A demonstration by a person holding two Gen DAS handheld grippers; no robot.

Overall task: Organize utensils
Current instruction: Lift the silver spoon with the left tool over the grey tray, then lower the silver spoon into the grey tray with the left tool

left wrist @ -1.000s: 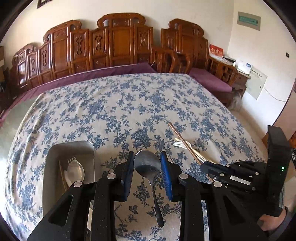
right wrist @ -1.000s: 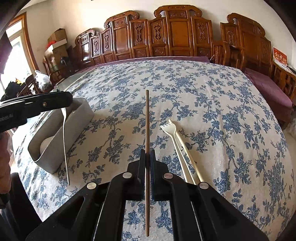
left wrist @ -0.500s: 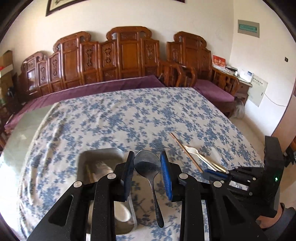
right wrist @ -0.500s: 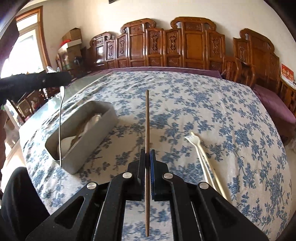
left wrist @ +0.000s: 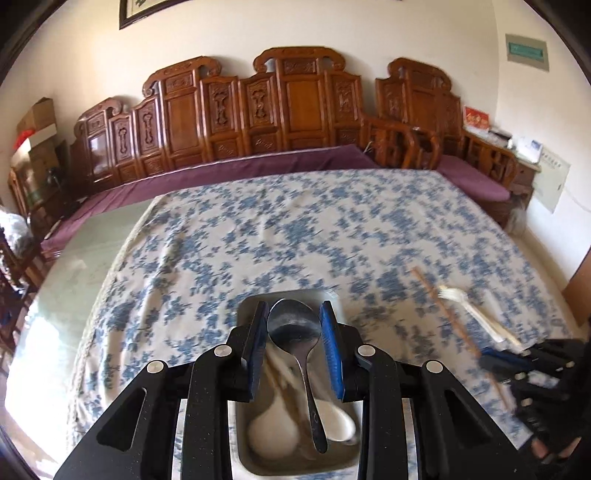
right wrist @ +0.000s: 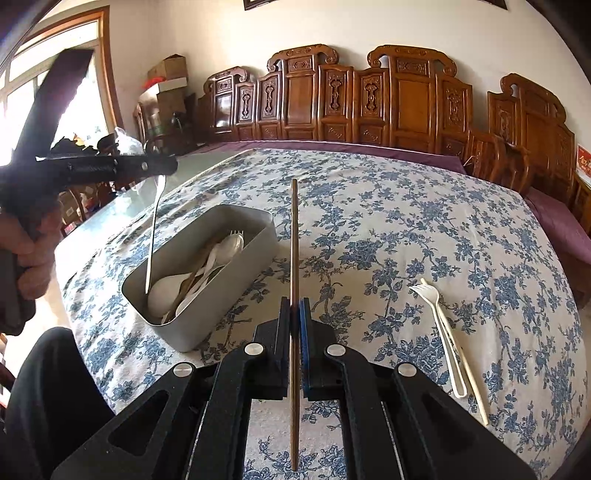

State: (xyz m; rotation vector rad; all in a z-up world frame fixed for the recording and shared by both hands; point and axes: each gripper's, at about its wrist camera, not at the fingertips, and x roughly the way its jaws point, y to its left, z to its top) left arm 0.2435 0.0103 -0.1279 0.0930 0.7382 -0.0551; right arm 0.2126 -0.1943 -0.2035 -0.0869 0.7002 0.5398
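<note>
Both hands have swung over toward the metal tray [right wrist: 236, 291]. The left gripper [left wrist: 294, 325] now hangs above it, clamping a metal spoon [left wrist: 295, 328] by the bowl, handle dangling into the tray's white spoons. The right gripper [right wrist: 294, 314] pinches a brown chopstick [right wrist: 294, 258] beside the tray. A white fork [right wrist: 439, 325] lies on the floral tablecloth [right wrist: 424, 229].

Steel spoon [left wrist: 293, 325] hangs over the grey tray [right wrist: 236, 295].
Brown chopstick [right wrist: 294, 258] held aloft; white fork [right wrist: 430, 295] lies on the cloth.

Carved wooden bench [left wrist: 295, 110], purple cushion [left wrist: 229, 170], cream wall [right wrist: 332, 26], bright window [right wrist: 74, 103].
</note>
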